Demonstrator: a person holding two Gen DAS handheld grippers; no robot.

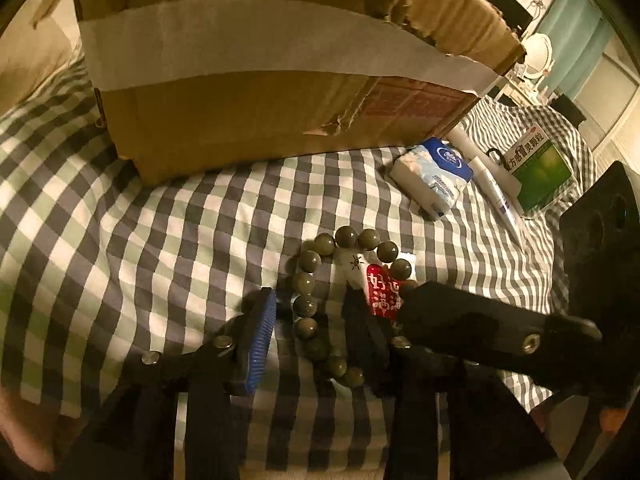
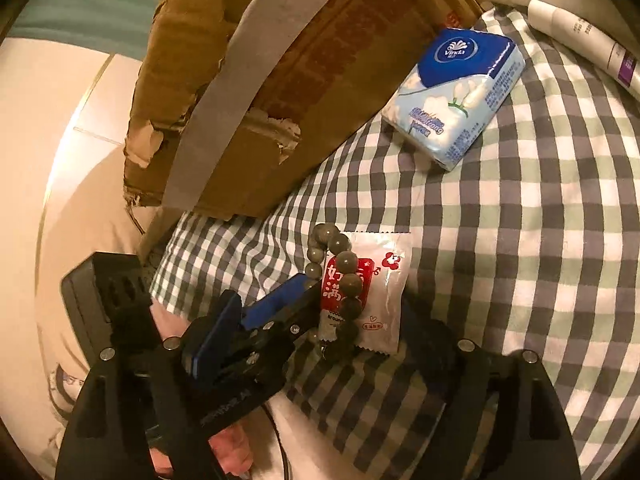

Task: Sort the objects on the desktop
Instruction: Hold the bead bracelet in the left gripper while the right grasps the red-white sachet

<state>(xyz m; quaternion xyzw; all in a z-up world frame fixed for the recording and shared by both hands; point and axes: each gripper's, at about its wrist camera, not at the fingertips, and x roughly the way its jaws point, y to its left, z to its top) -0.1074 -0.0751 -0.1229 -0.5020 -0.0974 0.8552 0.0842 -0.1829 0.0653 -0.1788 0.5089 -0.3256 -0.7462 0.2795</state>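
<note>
A bracelet of grey-green beads [image 1: 306, 280] lies on the checked cloth, draped over a white and red snack packet [image 1: 378, 288]. My left gripper [image 1: 310, 322] is open, its blue-padded left finger [image 1: 260, 344] and dark right finger straddling the bracelet's near side. In the right wrist view the bracelet [image 2: 346, 280] lies across the packet [image 2: 380, 300]. My right gripper [image 2: 316, 344] is open around them; the left gripper [image 2: 264, 320] reaches in from the left. The right gripper's finger shows in the left wrist view [image 1: 460, 320] beside the packet.
A torn cardboard box [image 1: 260, 80] with white tape stands behind on the checked cloth [image 1: 160, 220]. A blue tissue pack [image 1: 434, 172], a white tube [image 1: 488, 176] and a green medicine box [image 1: 540, 168] lie to the right. The tissue pack also shows in the right wrist view [image 2: 456, 96].
</note>
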